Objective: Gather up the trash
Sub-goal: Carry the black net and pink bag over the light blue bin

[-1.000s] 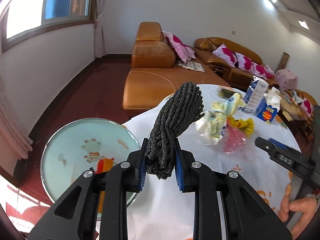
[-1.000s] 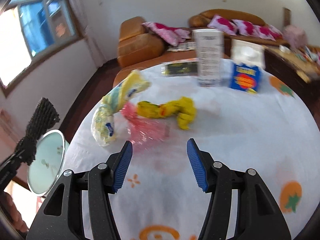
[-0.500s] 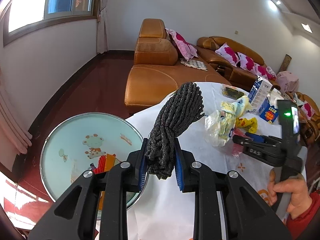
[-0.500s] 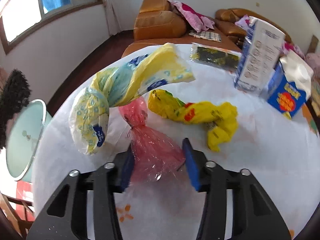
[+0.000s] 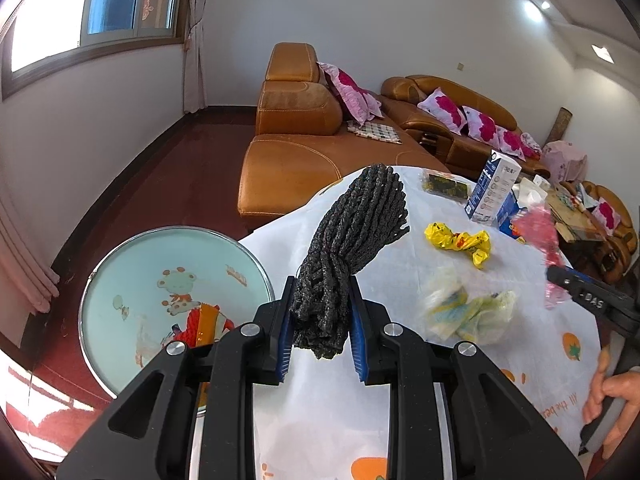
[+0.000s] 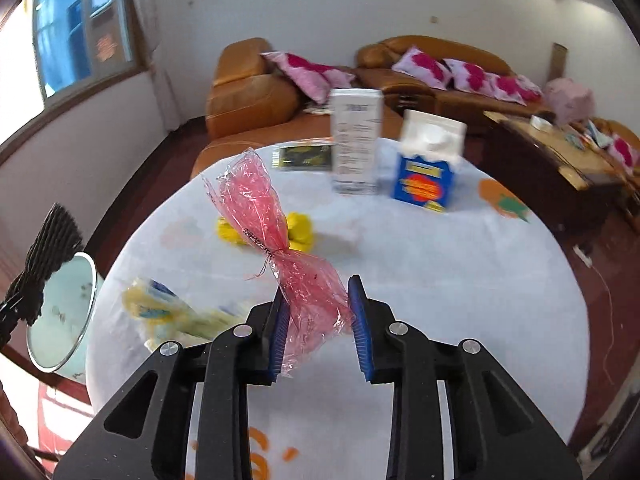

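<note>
Closing your right claw (image 6: 318, 326) on pink wrapper (image 6: 280, 248), long axis running to upper left | bin (image 6: 60, 312) lower left | left claw (image 5: 320, 324) holds dark bundle (image 5: 352, 240)

Bright daylight from window (image 5: 120, 0), blown out at left. Ceiling spots (image 5: 534, 10) glare. Heavy fisheye vignetting at corners. Right wrist view motion-blurred; carton (image 6: 356, 144) smeared.
</note>
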The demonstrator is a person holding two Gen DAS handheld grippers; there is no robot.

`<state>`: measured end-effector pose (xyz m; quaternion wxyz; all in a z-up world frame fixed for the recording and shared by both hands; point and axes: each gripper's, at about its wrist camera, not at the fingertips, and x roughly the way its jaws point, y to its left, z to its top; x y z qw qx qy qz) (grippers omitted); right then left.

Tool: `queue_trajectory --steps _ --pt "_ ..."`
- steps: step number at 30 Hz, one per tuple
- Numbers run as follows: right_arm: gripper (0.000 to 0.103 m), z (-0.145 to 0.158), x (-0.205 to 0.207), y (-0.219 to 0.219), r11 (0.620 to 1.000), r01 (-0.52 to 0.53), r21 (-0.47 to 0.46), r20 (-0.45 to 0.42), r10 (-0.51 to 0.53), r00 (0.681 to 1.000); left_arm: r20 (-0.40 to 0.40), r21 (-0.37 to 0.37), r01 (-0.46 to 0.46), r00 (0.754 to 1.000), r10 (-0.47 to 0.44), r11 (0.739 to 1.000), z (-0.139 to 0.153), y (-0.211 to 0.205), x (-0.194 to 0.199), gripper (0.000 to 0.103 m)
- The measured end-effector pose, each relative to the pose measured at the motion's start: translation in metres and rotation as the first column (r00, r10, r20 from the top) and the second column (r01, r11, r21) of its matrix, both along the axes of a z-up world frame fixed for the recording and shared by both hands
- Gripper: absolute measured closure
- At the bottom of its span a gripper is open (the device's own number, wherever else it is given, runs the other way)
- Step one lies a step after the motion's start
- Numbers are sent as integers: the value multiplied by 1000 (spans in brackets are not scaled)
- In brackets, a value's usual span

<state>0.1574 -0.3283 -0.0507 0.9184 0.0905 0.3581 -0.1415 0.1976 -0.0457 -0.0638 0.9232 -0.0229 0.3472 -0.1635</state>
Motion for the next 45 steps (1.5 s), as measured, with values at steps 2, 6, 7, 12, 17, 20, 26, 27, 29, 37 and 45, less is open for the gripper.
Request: queue_trajectory --steps 2,6,7,12,17,20,26,27,29,37,45 --pt "73 -1 -10 -4 1000 18 -20 -2 -18 1000 2 6 1 1000 -1 1000 1 1 -4 79" --pt "73 0 -34 -9 999 38 -6 3 -38 999 -9 45 -15 1000 16 999 -4 -1 -8 79" --pt "73 1 -40 -7 1000 31 4 7 -31 999 -11 63 -25 1000 26 998 -6 -2 -8 79" --pt "73 5 -46 17 999 -22 30 30 21 999 -19 77 -39 999 40 996 -8 -1 -14 79" --pt "73 4 -38 39 995 -72 66 31 70 997 -1 99 -51 999 51 994 -7 2 -20 79" --pt "73 5 -35 52 993 -94 73 35 91 995 -5 98 -57 998 58 994 -8 5 -22 79" --pt "73 5 -32 66 990 -109 84 30 107 994 7 110 -74 997 74 991 -6 14 -27 79" --pt "73 4 -30 69 989 -115 91 26 113 993 8 112 -78 997 77 991 -7 16 -27 79" --pt "73 3 -28 75 988 -125 93 20 123 992 8 113 -85 996 84 990 -7 19 -28 79" --pt "73 2 -14 110 979 -186 88 10 186 983 3 122 -135 991 135 983 -12 41 -26 79" --pt "72 3 -1 135 970 -228 87 5 229 973 -5 116 -190 981 192 975 -15 70 -23 79"
